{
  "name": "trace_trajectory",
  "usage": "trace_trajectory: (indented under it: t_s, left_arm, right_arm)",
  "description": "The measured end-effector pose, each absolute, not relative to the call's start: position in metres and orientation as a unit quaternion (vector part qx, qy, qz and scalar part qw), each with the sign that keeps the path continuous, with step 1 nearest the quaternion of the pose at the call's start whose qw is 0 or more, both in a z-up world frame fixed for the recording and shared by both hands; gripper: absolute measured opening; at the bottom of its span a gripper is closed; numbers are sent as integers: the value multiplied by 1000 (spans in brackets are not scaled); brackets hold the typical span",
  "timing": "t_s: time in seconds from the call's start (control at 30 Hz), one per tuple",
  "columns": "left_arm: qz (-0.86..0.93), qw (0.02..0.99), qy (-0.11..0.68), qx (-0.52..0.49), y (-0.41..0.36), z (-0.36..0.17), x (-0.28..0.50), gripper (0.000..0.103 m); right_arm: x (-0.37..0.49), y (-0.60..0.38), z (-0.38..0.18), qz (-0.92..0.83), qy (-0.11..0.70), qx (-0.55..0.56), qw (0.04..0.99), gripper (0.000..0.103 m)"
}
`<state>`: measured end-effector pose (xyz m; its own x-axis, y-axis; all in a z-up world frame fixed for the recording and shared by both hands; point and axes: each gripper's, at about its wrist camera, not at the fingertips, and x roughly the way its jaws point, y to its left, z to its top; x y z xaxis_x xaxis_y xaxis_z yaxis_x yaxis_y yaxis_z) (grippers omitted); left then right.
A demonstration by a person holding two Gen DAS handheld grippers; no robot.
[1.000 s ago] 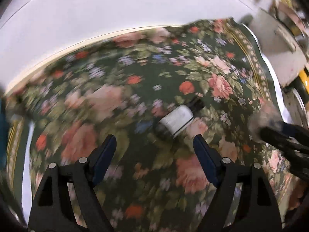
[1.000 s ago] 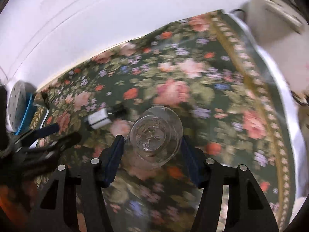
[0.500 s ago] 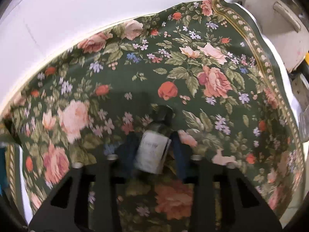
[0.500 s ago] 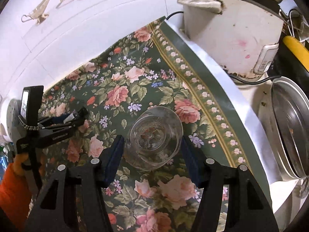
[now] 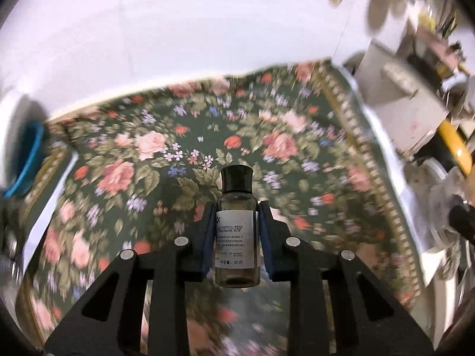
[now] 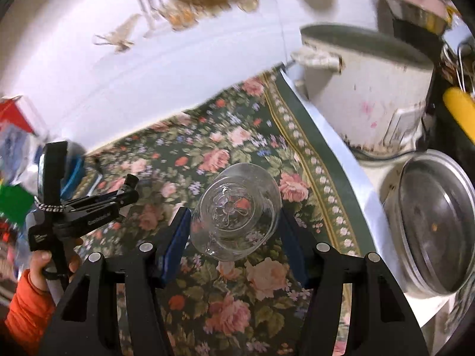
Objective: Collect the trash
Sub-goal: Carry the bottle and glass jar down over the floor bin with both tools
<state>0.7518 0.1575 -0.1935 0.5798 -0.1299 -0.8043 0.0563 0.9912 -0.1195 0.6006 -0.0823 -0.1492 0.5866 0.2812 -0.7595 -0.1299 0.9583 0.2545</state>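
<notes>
My left gripper (image 5: 236, 228) is shut on a small brown glass bottle (image 5: 236, 231) with a black cap and white label, held above the floral tablecloth (image 5: 148, 154). My right gripper (image 6: 234, 228) is shut on a clear plastic cup (image 6: 236, 216), held with its base toward the camera above the same cloth (image 6: 237, 142). The left gripper also shows in the right wrist view (image 6: 127, 190), at the left, held by a hand in an orange sleeve, with the bottle's cap showing at its tip.
A white rice cooker (image 6: 365, 95) stands at the cloth's right edge, and a steel pot lid (image 6: 436, 219) lies in front of it. A yellow handle (image 6: 460, 112) is far right. A blue-rimmed object (image 5: 26, 160) sits at the cloth's left. A white wall is behind.
My left gripper closed on the bottle lying on the cloth and lifted it clear. My right gripper kept hold of the cup and rose and turned right.
</notes>
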Motion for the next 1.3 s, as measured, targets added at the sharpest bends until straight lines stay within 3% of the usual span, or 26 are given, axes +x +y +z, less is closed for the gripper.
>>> trace_trajectory:
  t_s: [0.53, 1.3]
  left_arm:
    - [42, 939, 328, -91, 145, -80, 546, 27]
    - [-36, 922, 378, -79, 182, -125, 314, 27]
  right_arm:
    - [503, -92, -61, 245, 350, 32, 904, 56]
    - [282, -37, -81, 172, 373, 72, 909, 56]
